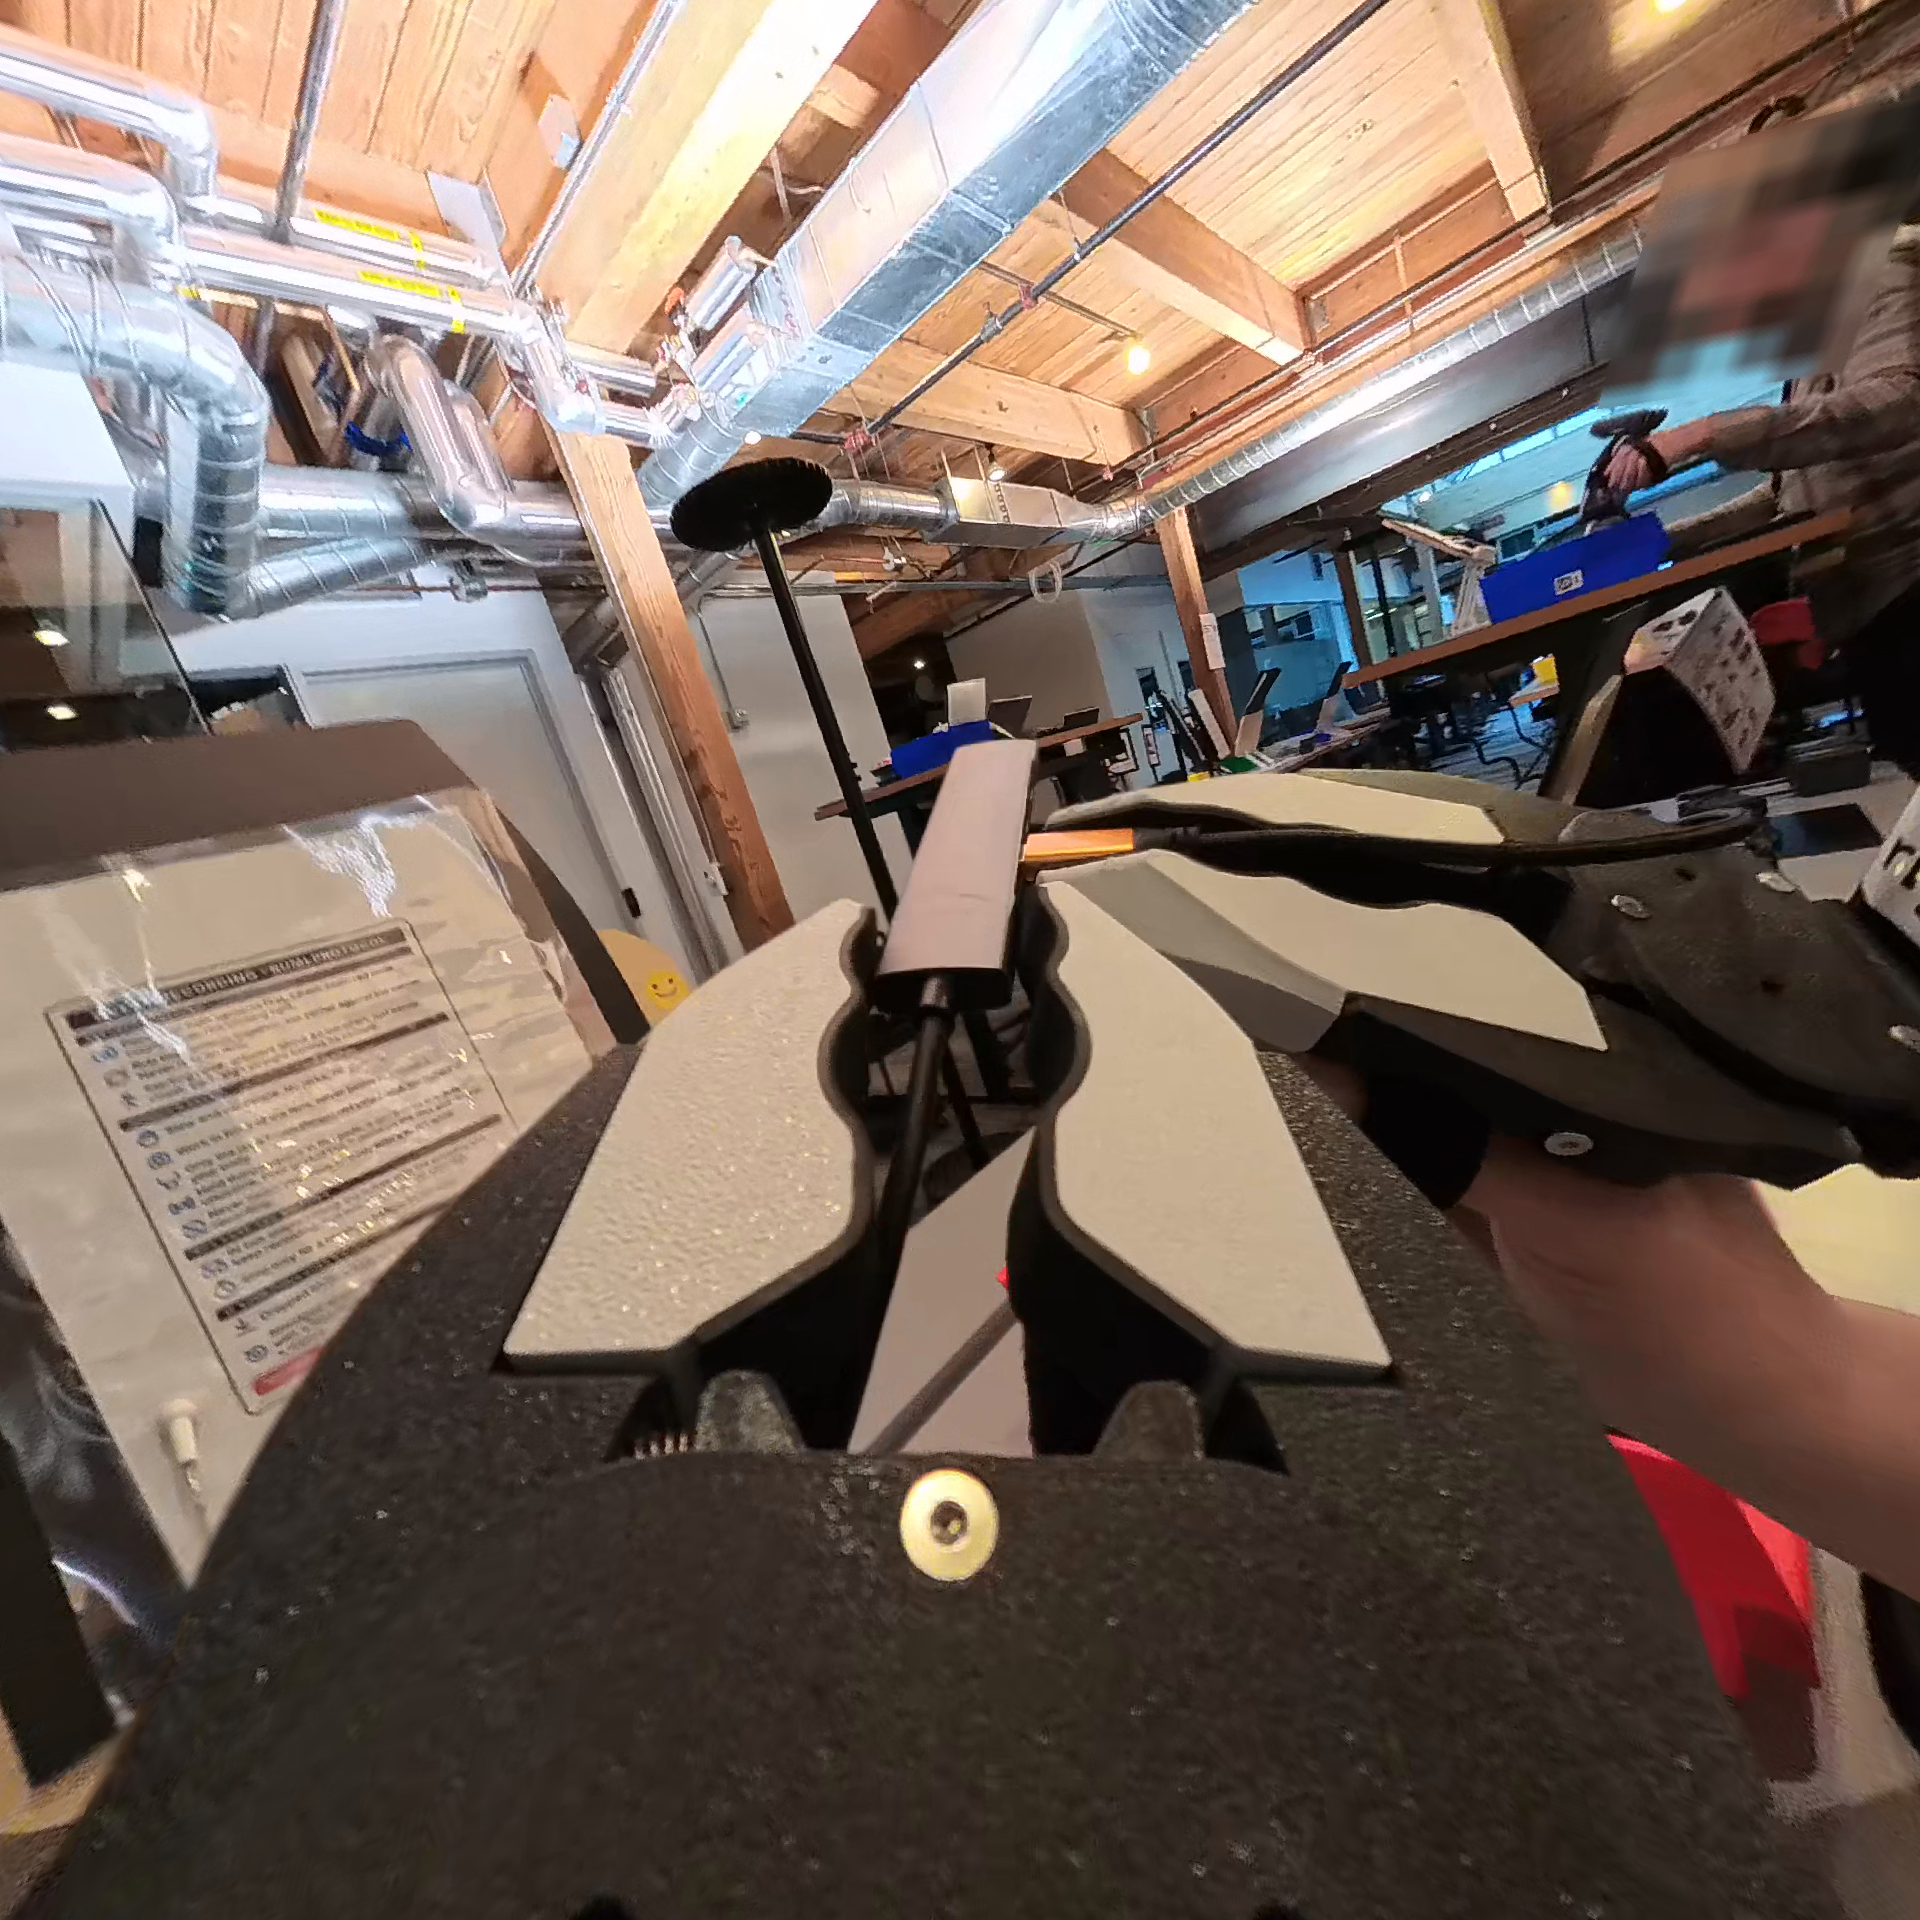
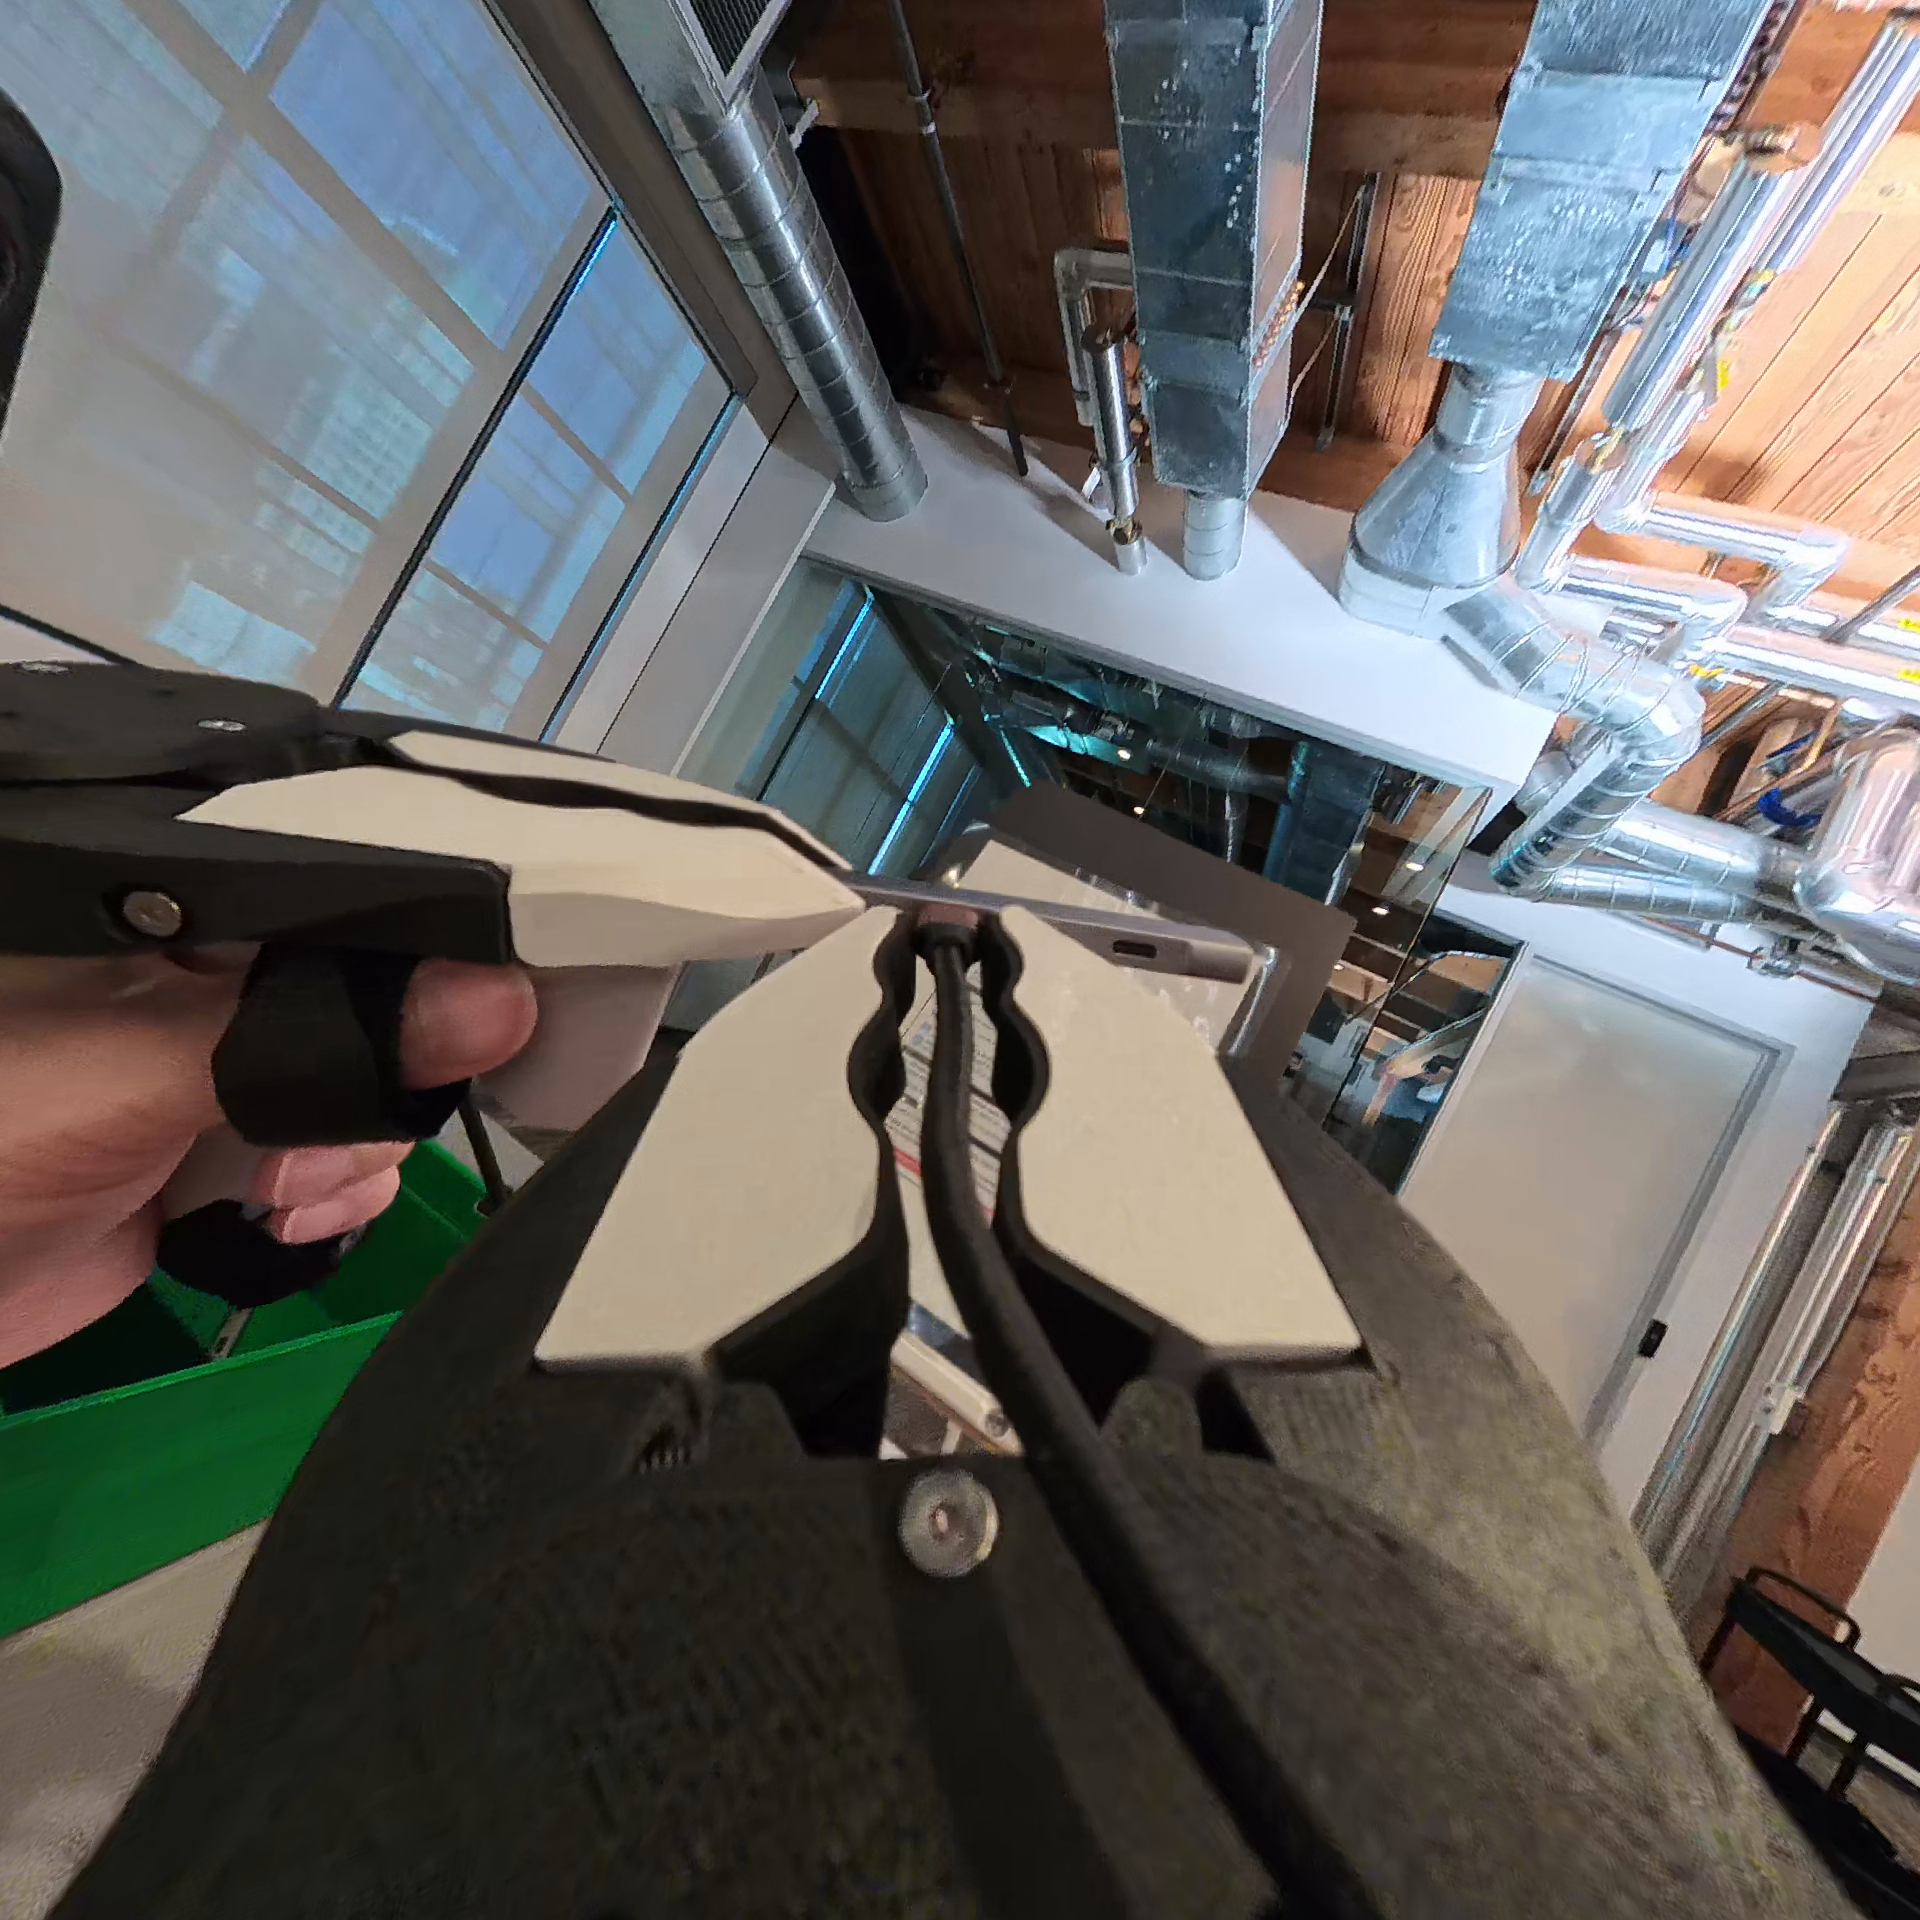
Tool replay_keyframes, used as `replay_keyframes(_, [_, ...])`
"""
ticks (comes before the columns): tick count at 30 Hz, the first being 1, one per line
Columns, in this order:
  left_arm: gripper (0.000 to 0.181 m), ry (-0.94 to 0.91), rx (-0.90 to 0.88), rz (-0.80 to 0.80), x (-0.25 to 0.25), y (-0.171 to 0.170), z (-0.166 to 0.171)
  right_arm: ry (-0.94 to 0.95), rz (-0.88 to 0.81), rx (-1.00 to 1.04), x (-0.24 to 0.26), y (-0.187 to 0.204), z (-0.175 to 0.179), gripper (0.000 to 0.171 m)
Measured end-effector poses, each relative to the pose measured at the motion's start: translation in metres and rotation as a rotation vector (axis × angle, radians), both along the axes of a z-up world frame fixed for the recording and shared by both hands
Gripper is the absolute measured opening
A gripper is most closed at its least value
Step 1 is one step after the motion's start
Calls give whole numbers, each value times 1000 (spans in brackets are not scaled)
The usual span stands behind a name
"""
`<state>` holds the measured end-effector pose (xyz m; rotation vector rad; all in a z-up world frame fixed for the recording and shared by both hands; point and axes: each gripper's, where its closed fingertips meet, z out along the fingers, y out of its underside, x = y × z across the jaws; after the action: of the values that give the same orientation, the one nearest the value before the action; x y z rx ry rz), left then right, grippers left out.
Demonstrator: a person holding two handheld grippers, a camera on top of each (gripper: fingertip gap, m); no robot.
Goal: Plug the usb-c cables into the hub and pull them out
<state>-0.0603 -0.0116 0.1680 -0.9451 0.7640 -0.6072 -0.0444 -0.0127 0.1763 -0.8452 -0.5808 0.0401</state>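
Note:
My left gripper (image 1: 956,909) is shut on one end of the slim dark grey hub (image 1: 971,831), which sticks out past the fingertips. The hub's own black lead (image 1: 920,1101) runs back between the fingers. My right gripper (image 1: 1049,852) comes in from the right, shut on a copper-coloured USB-C plug (image 1: 1081,847) that meets the hub's side edge. In the right wrist view my right gripper (image 2: 940,920) pinches the plug and its black cable (image 2: 956,1039) against the hub (image 2: 1081,930). How deep the plug sits is hidden. A free port (image 2: 1138,948) shows further along. The left gripper (image 2: 857,899) holds the hub's left end.
Both grippers are held up in the air, tilted toward the ceiling. A plastic-covered sign board (image 1: 260,1122) stands at left, a black pole (image 1: 810,665) behind the hub. A green bin (image 2: 156,1455) lies below the left hand. A person (image 1: 1818,436) works at a far table.

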Motion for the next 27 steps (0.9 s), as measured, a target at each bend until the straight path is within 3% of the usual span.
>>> replay_keyframes(1, [25, 4, 26, 12, 0, -3, 3, 4, -2, 15, 0, -3, 2, 13])
replay_keyframes(7, [26, -12, 94, 4, -2, -20, 16, -13, -54, 103, -1, -22, 15, 13])
replay_keyframes(14, [25, 3, 123, -45, -6, -26, 20, 12, 62, 65, -5, -28, 17, 13])
replay_keyframes(21, [26, 0, 105, -21, -4, -26, 20, 24, -47, 73, -2, -27, 17, 13])
replay_keyframes(27, [26, -28, 65, -122, -5, -29, 22, 47, 69, 57, -4, -31, 19, 13])
